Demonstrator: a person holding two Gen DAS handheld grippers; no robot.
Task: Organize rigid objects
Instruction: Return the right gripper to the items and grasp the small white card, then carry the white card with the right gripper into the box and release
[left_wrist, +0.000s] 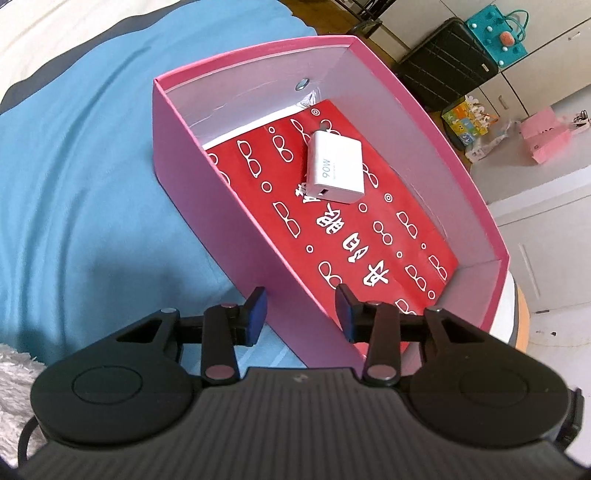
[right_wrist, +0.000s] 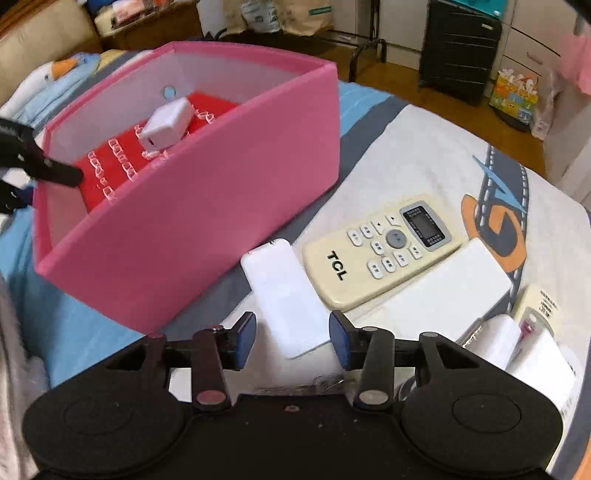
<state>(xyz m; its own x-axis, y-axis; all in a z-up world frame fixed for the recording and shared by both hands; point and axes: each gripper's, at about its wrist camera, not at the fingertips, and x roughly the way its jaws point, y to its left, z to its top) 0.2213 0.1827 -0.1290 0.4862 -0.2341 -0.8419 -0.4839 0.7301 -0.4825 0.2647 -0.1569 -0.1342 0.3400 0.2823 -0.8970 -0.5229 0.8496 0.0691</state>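
The bed (right_wrist: 424, 147) carries everything, and its soft cover could let the pink box (right_wrist: 207, 206) tilt or slide if its near wall is nudged by the left gripper (left_wrist: 301, 314), whose jaws are spread and empty astride that wall. A TCL remote (right_wrist: 384, 251) lies just beside a white oblong device (right_wrist: 288, 295), which sits between the parted, empty jaws of the right gripper (right_wrist: 291, 334); the remote could be dragged along. A 90W charger (left_wrist: 336, 170) already rests inside on the red sheet (left_wrist: 332, 236).
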